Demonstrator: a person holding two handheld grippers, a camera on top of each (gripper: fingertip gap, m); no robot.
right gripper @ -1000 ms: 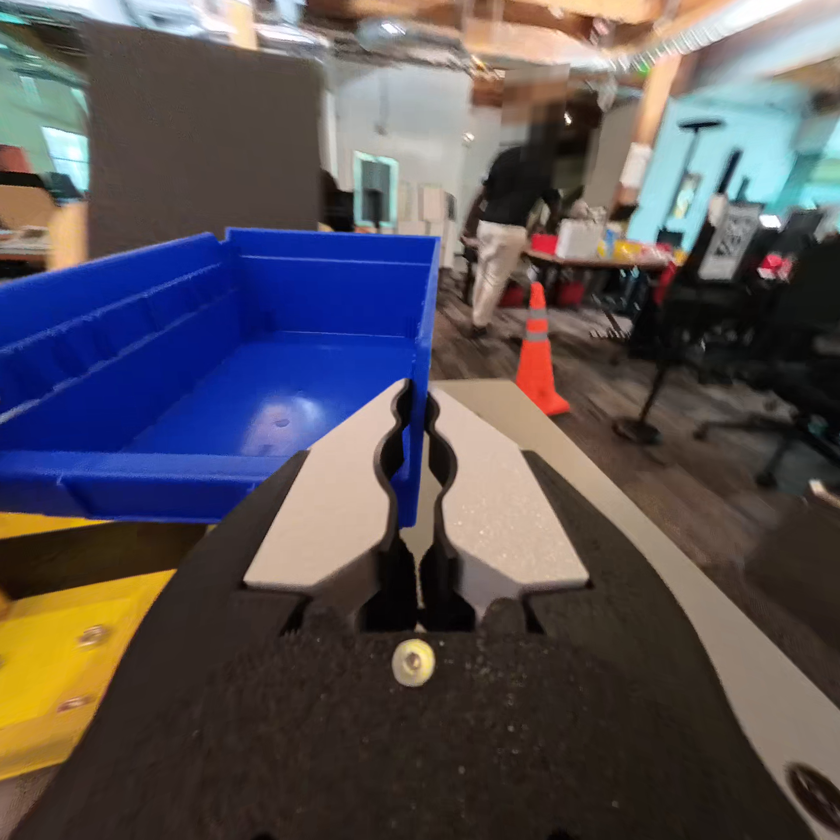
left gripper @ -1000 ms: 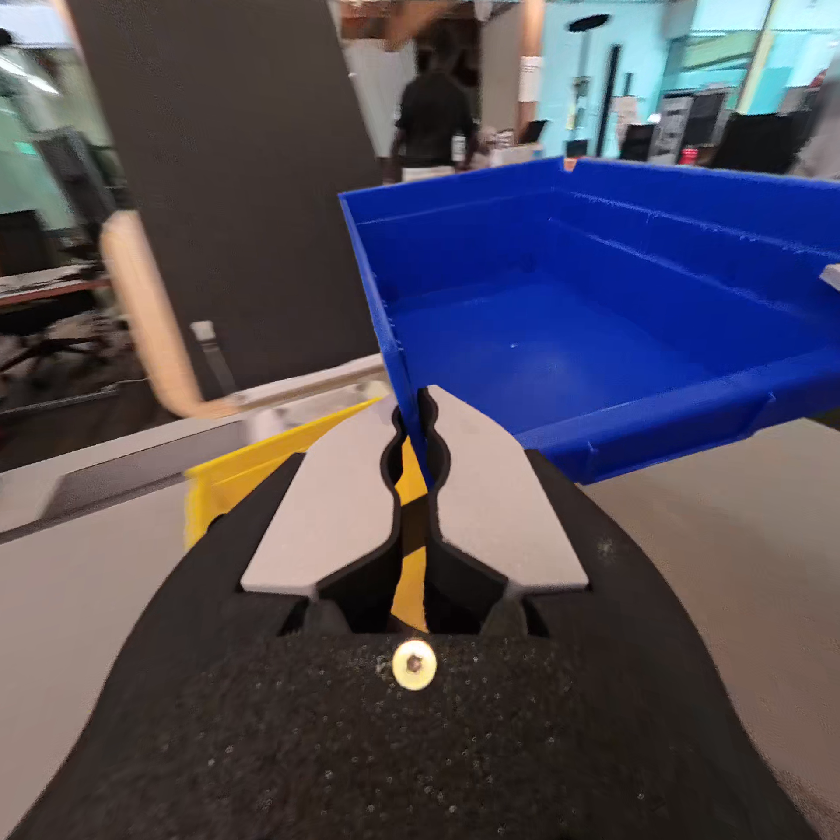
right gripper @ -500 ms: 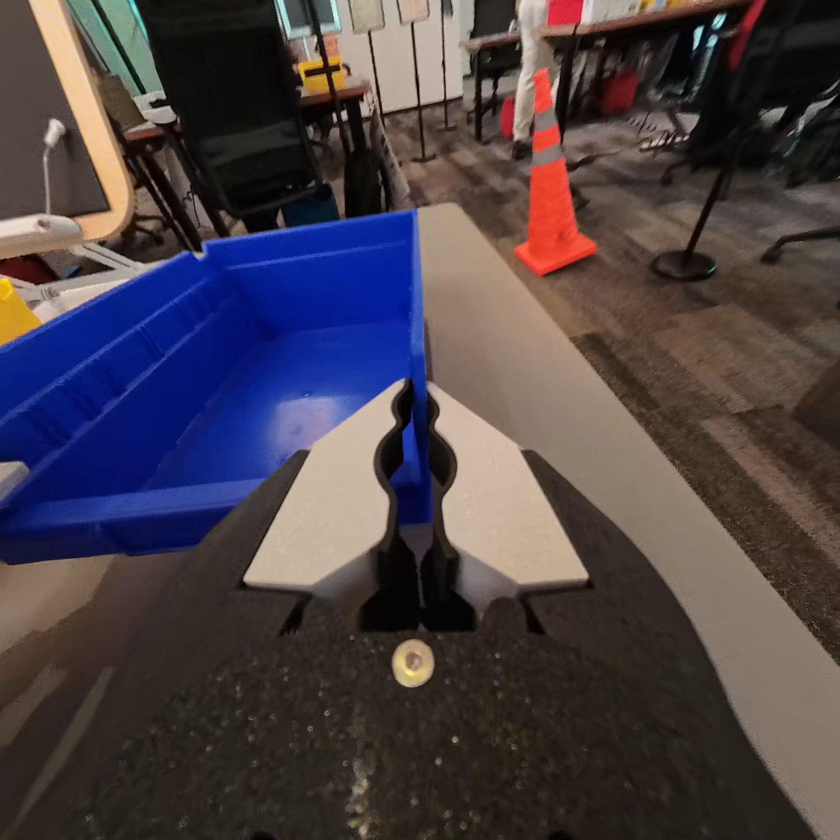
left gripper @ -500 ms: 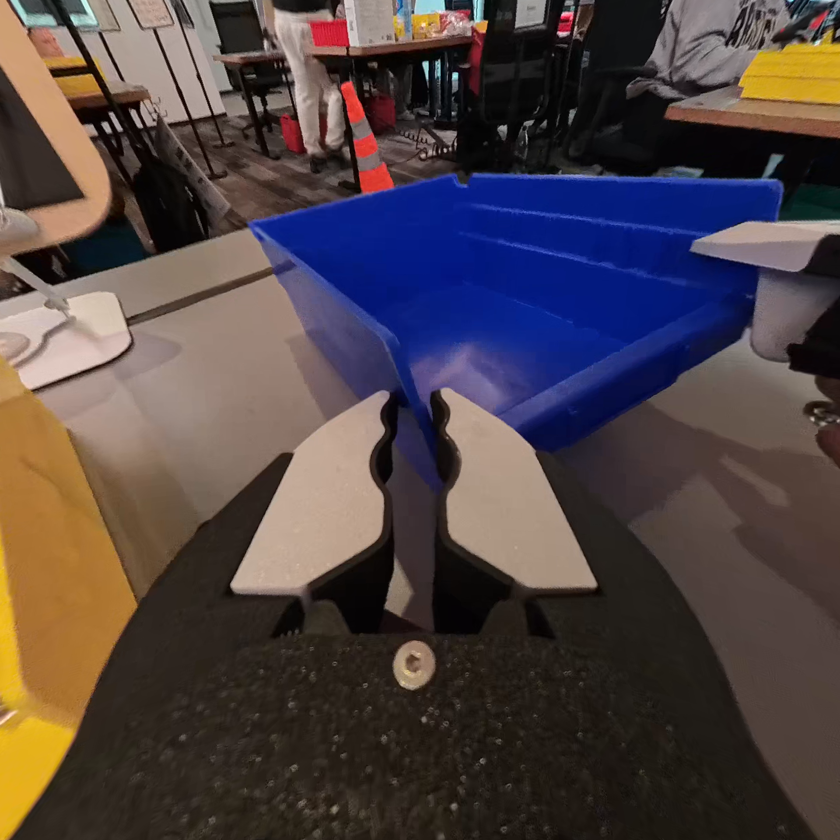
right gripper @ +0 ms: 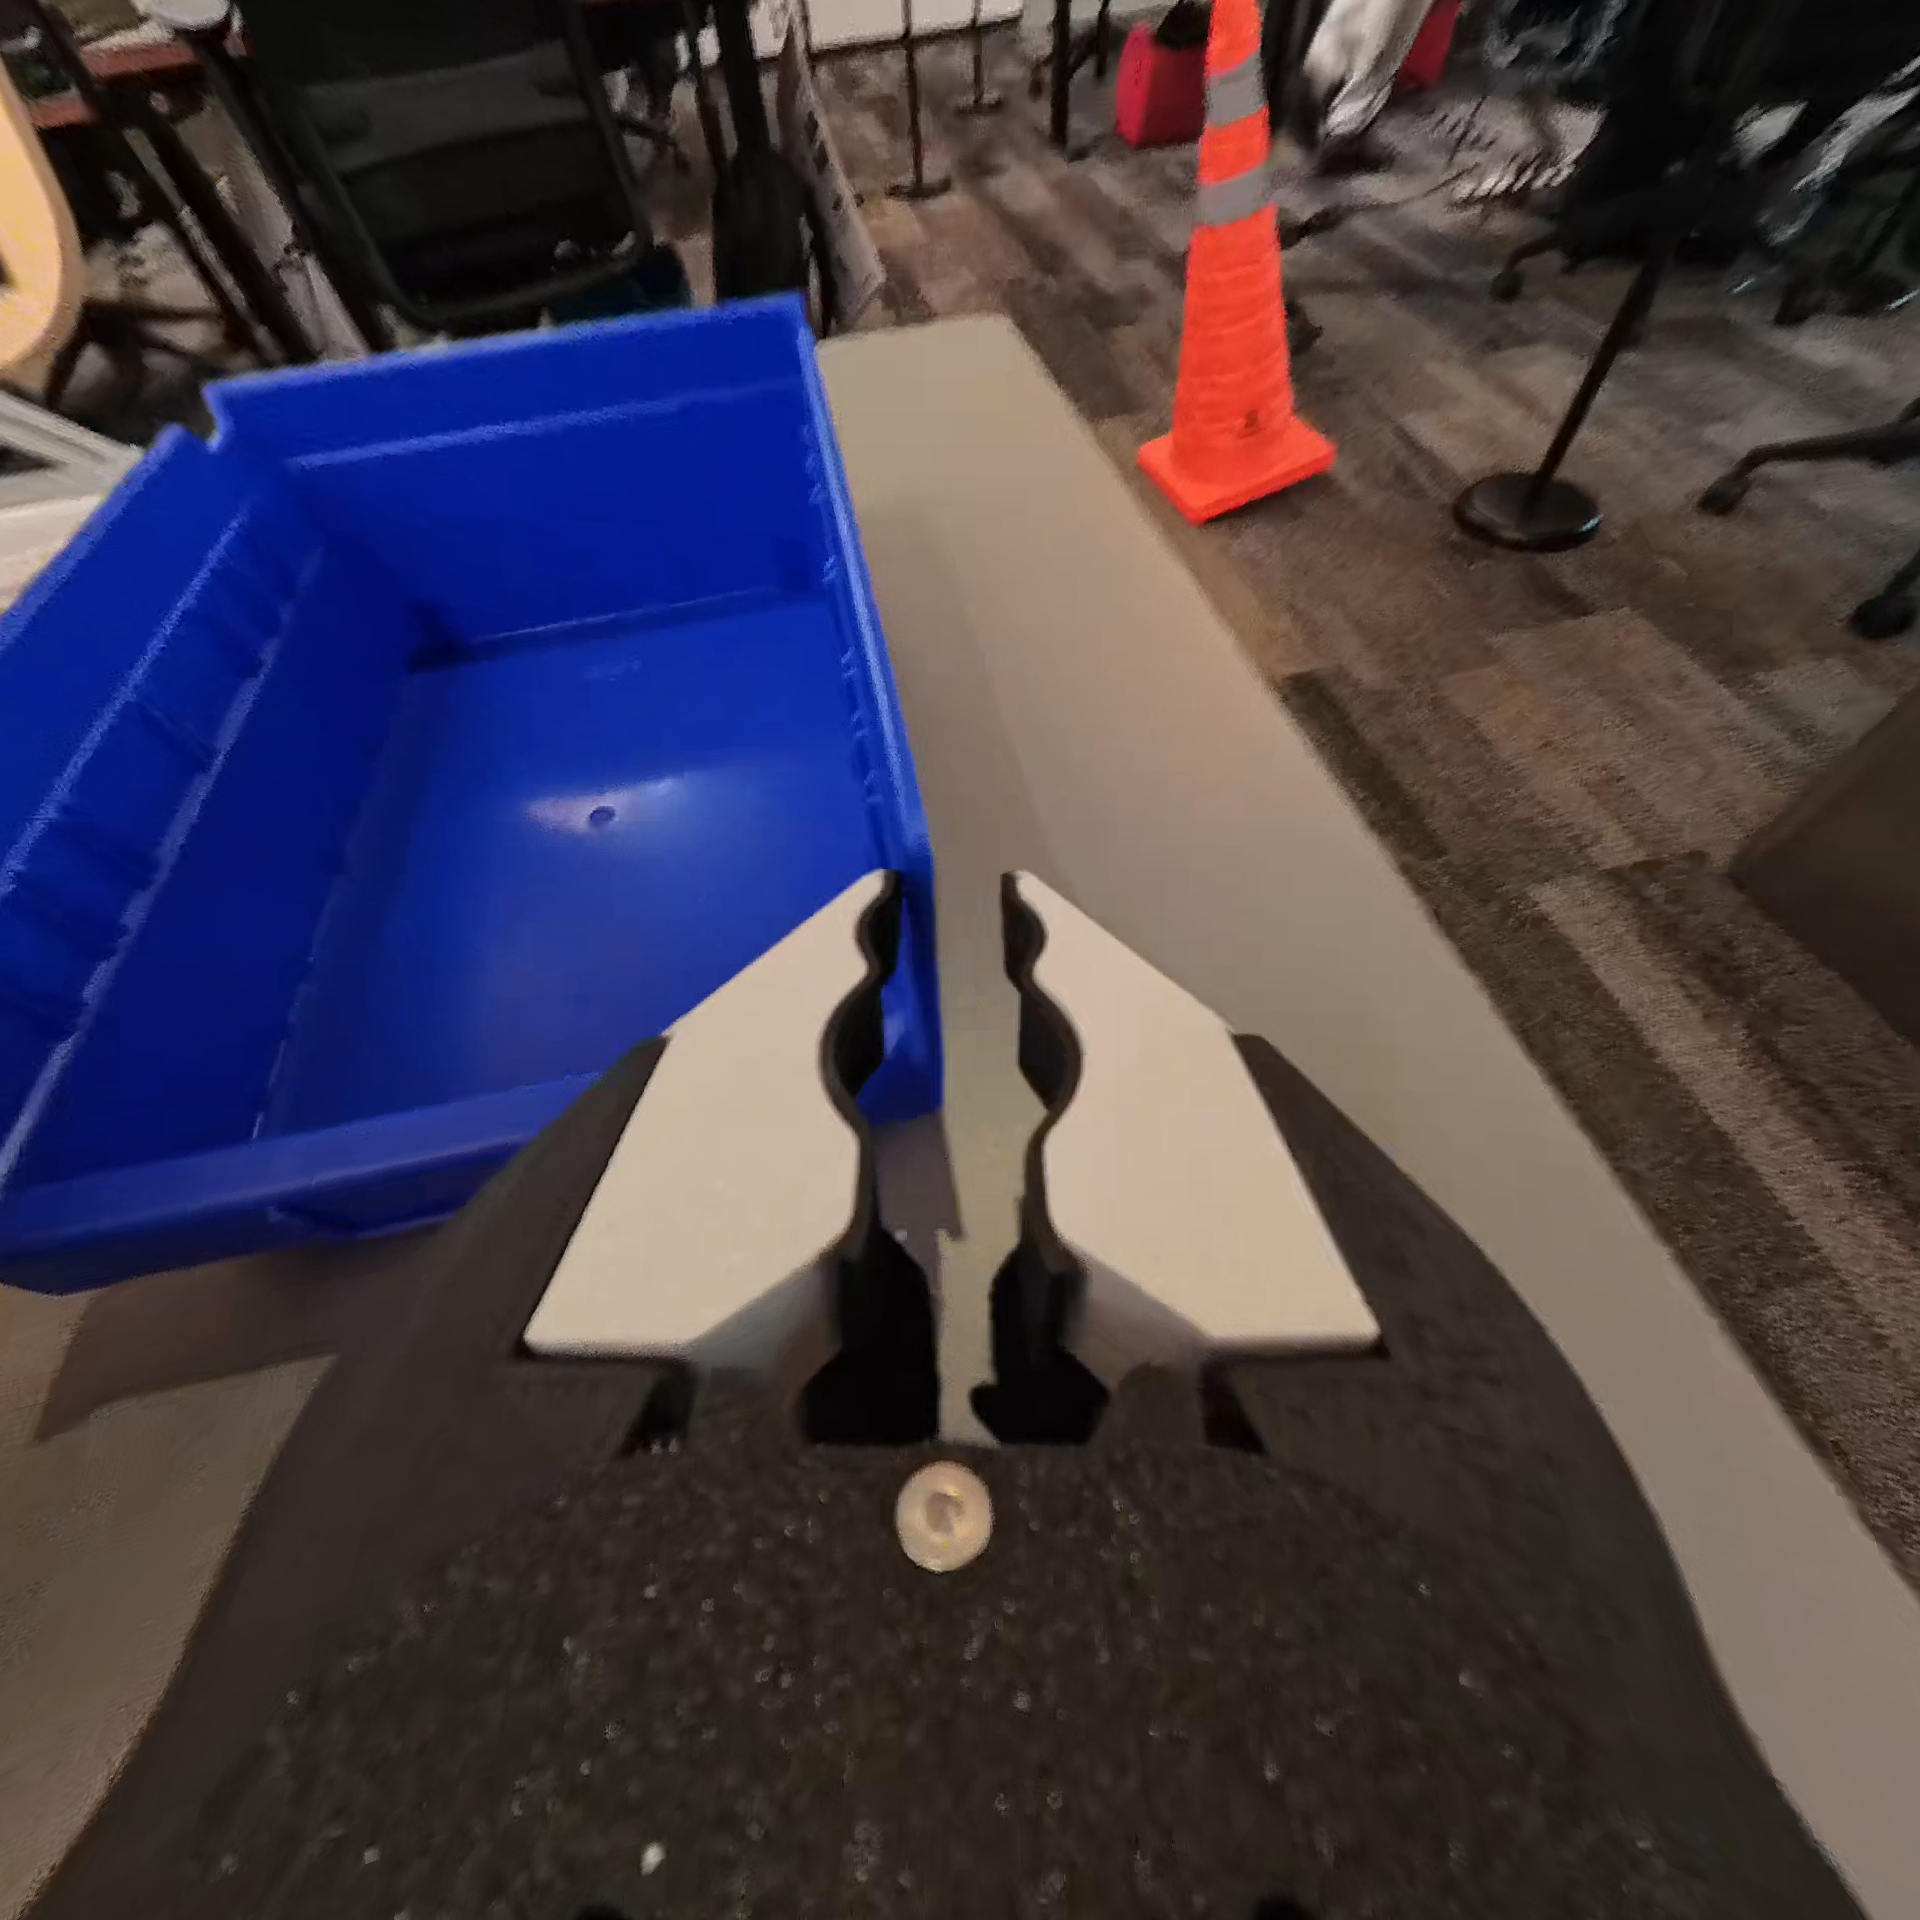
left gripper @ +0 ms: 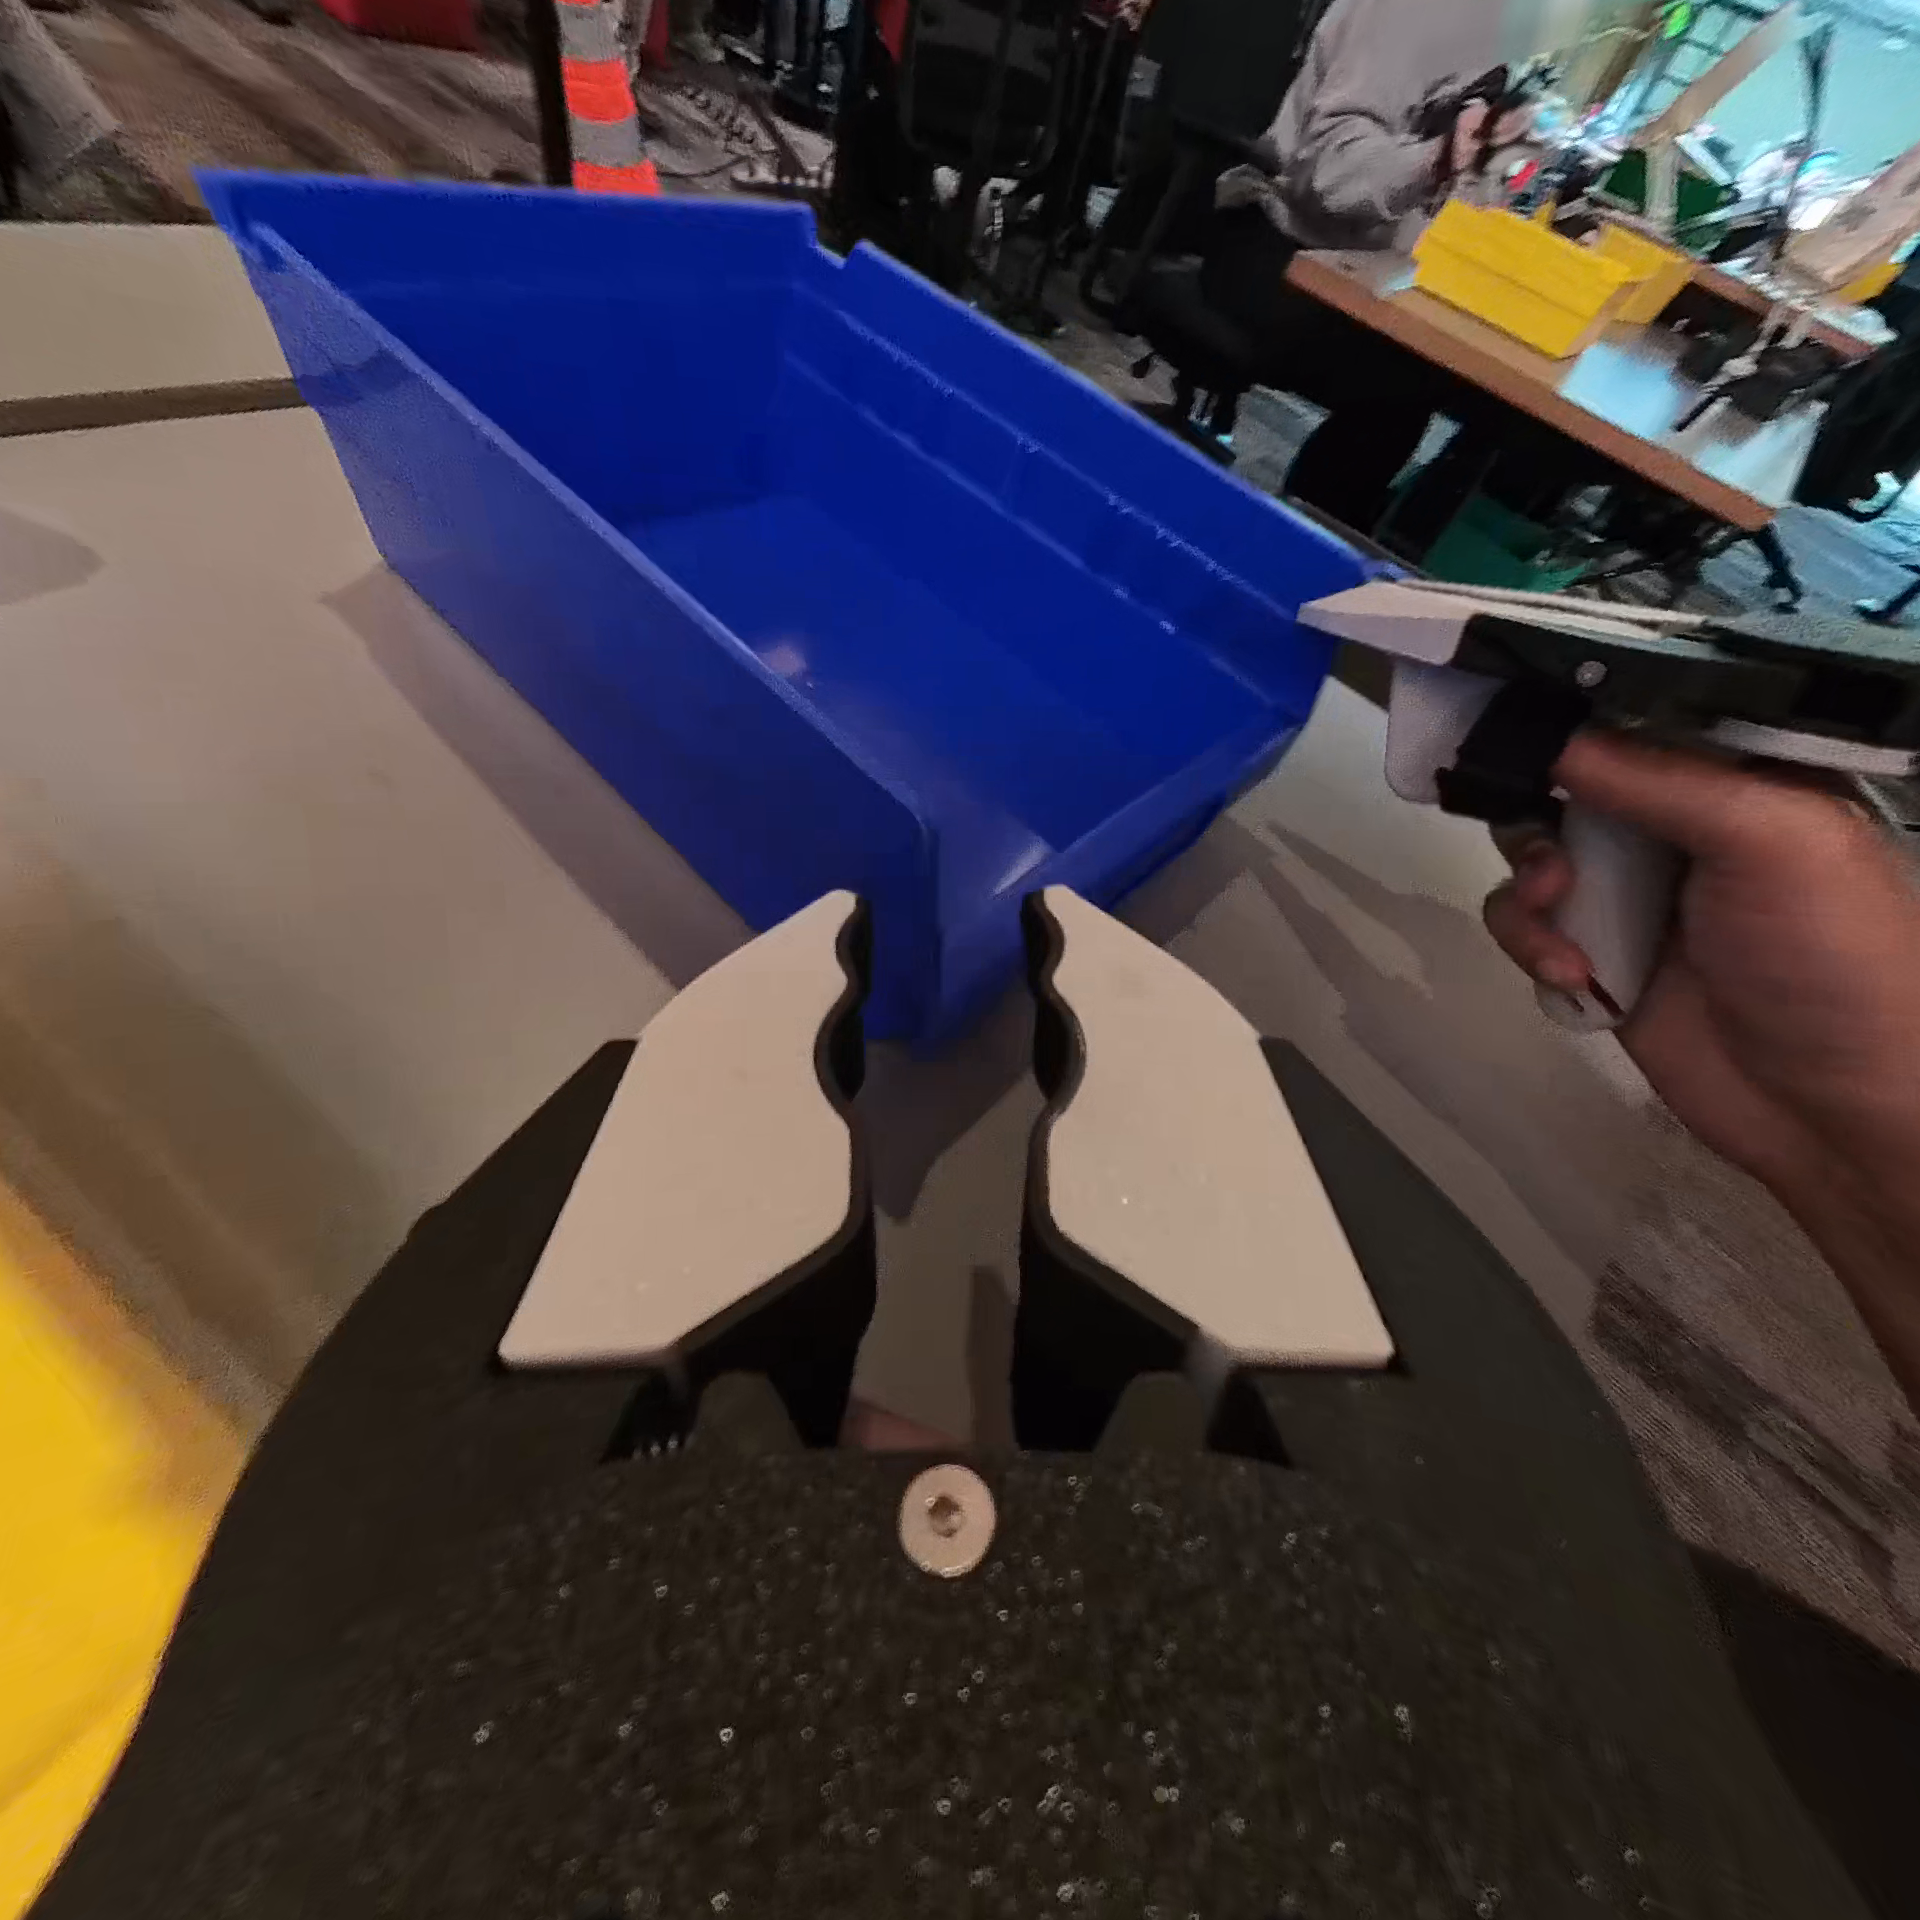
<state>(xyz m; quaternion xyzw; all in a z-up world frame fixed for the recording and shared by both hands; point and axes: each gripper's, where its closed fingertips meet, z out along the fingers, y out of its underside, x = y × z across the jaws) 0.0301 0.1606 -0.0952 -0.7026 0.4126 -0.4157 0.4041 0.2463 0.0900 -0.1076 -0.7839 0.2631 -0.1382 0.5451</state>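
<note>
Empty blue rigid plastic bin (left gripper: pixel 790 582) on my grey worktop (left gripper: pixel 208 790). My left gripper (left gripper: pixel 943 935) and right gripper (right gripper: pixel 948 914): jaws spread, empty, at its near corners. Probably light, stiff, slick; grip the rim.

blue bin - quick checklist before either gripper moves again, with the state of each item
1. Blue bin resting flat on the grey table: ok.
2. Bin interior free of objects: ok, only bare floor shows.
3. Left gripper open and off the bin: ok, jaws apart around the near corner, not clamped.
4. Right gripper released: ok, jaws apart; whether the inner finger touches the bin's right wall cannot tell.
5. Bin clear of the table's right edge: ok, a strip of table shows beside it.
6. Yellow object beside the left gripper out of the way: cannot tell, blurred.
</note>
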